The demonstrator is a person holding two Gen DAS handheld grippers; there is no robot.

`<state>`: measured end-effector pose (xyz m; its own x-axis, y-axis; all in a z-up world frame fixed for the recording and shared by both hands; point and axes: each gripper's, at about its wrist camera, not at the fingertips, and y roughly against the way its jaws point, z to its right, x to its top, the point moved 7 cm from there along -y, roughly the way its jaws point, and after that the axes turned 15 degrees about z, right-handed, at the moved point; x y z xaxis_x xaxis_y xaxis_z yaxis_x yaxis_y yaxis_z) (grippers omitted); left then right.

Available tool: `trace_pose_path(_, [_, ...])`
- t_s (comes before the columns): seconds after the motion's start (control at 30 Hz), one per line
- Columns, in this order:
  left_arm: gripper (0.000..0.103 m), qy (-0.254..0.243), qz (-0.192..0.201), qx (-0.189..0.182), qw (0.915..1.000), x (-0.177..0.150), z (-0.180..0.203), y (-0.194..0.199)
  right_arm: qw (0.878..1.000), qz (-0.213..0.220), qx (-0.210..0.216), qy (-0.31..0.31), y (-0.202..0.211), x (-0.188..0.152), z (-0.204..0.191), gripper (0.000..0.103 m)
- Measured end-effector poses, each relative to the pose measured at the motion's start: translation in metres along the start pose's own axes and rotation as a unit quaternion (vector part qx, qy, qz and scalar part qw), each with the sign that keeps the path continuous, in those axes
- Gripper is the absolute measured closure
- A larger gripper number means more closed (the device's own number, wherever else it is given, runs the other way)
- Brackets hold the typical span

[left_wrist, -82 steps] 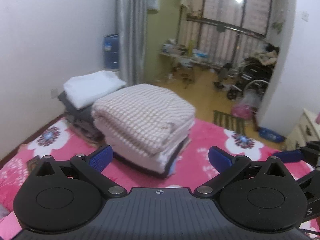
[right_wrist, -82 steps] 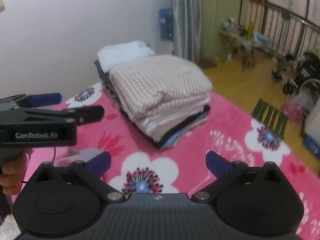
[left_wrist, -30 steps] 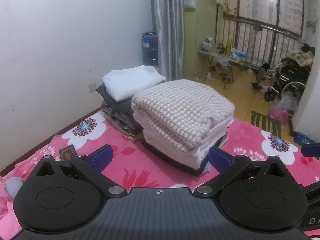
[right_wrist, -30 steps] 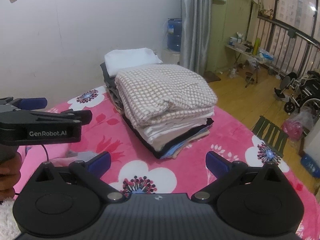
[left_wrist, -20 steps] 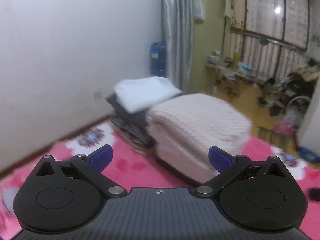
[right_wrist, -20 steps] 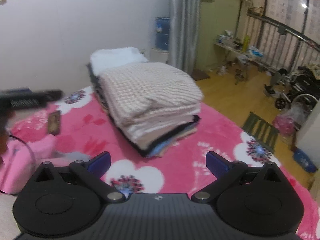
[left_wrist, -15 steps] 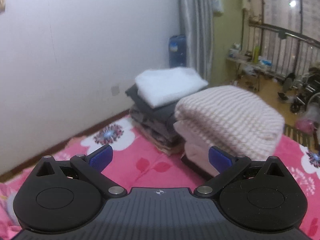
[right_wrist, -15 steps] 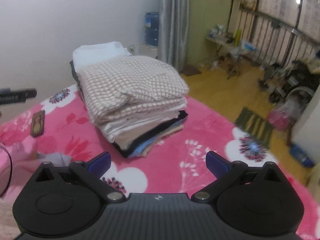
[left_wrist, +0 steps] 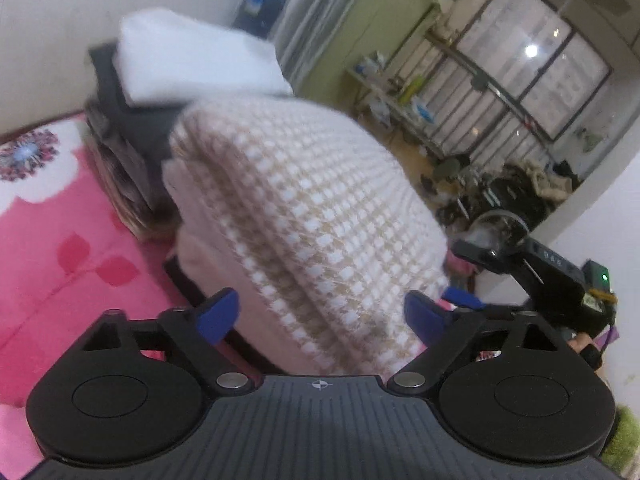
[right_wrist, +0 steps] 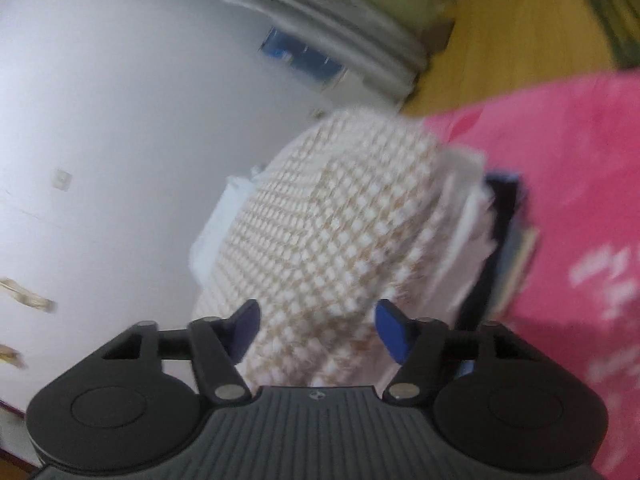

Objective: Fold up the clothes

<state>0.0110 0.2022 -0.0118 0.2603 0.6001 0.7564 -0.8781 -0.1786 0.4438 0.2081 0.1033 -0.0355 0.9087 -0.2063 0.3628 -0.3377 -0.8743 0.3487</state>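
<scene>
Grippers that hung back over the pink blanket (left_wrist: 60,248) half a second ago have both closed in on the stack (left_wrist: 304,216), whose waffle top fold now fills each view. Left gripper (left_wrist: 322,314) and right gripper (right_wrist: 318,330) both have fingers spread, straddling that fold's near edge without pinching it. The stack sits beside the white-topped pile (left_wrist: 192,60), so likely squaring or lifting comes next.

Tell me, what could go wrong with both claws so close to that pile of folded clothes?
1. The checked blanket tops a tall pile; a push from the open left claw might shove it askew.
2. The right claw, also open, might pinch only the top layer, so lifting could undo the fold.
</scene>
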Motion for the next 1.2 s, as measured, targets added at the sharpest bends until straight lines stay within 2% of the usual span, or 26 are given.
trace_pose_path(0.13, [0.047,-0.029,-0.013,0.001,0.9995,-0.011,0.002,-0.012,1.000,-0.028,0.003,0.012,-0.018,-0.012,0.003,0.046])
trace_pose_path(0.17, [0.051,-0.032,-0.010,0.000,0.9995,-0.012,0.002,-0.012,1.000,-0.029,0.007,0.011,-0.019,-0.013,0.003,0.055])
trace_pose_path(0.2, [0.062,-0.037,-0.004,-0.002,0.9993,-0.011,0.003,-0.012,0.999,-0.030,0.010,0.011,-0.020,-0.013,0.003,0.064])
trace_pose_path(0.23, [0.068,-0.047,0.000,-0.009,0.9988,-0.011,0.004,-0.011,0.999,-0.031,0.013,0.014,-0.021,-0.013,0.001,0.068])
trace_pose_path(0.27, [0.082,-0.057,0.003,-0.018,0.9982,-0.010,0.006,-0.008,0.999,-0.025,0.025,0.018,-0.017,-0.011,-0.006,0.081])
trace_pose_path(0.4, [0.087,-0.068,0.018,-0.047,0.9964,0.003,0.012,0.011,0.997,-0.003,0.074,0.037,0.000,-0.005,-0.033,0.087])
trace_pose_path(0.47, [0.088,-0.075,0.012,-0.052,0.9957,0.001,0.011,0.017,0.995,0.000,0.077,0.070,0.008,-0.006,-0.041,0.088])
trace_pose_path(0.6, [0.087,-0.115,-0.029,-0.027,0.9925,-0.026,0.003,0.007,0.989,-0.032,-0.020,0.141,-0.009,-0.036,-0.001,0.088])
trace_pose_path(0.63, [0.087,-0.117,-0.038,-0.023,0.9922,-0.033,0.001,0.005,0.990,-0.032,-0.025,0.134,-0.009,-0.040,0.004,0.088])
trace_pose_path(0.73, [0.084,-0.142,-0.004,-0.041,0.9890,-0.023,0.006,0.024,0.985,-0.028,-0.019,0.169,0.005,-0.039,-0.010,0.080])
trace_pose_path(0.77, [0.083,-0.158,0.012,-0.043,0.9864,-0.016,0.010,0.033,0.979,-0.025,-0.022,0.200,0.015,-0.037,-0.018,0.076])
trace_pose_path(0.83, [0.083,-0.192,0.051,-0.044,0.9792,-0.001,0.018,0.053,0.963,-0.004,-0.033,0.269,0.037,-0.033,-0.032,0.076])
trace_pose_path(0.9, [0.078,-0.210,0.080,-0.057,0.9727,0.012,0.030,0.065,0.949,0.020,-0.016,0.314,0.055,-0.032,-0.047,0.076])
trace_pose_path(0.97, [0.064,-0.218,0.097,-0.060,0.9693,0.018,0.040,0.058,0.938,0.033,0.021,0.345,0.062,-0.043,-0.065,0.076])
trace_pose_path(1.0, [0.060,-0.222,0.105,-0.062,0.9675,0.022,0.045,0.055,0.926,0.047,0.048,0.372,0.061,-0.054,-0.077,0.076])
trace_pose_path(1.07, [0.057,-0.221,0.093,-0.053,0.9694,0.020,0.047,0.032,0.909,0.054,0.086,0.403,0.051,-0.071,-0.088,0.077])
trace_pose_path(1.13, [0.056,-0.223,0.075,-0.016,0.9718,0.013,0.034,0.010,0.882,0.029,0.075,0.464,0.033,-0.095,-0.072,0.065])
trace_pose_path(1.17, [0.057,-0.224,0.066,0.003,0.9723,0.009,0.028,-0.001,0.871,0.011,0.049,0.489,0.030,-0.102,-0.056,0.061])
trace_pose_path(1.2, [0.056,-0.229,0.070,0.005,0.9710,0.008,0.027,-0.001,0.859,-0.007,0.022,0.512,0.026,-0.108,-0.039,0.063])
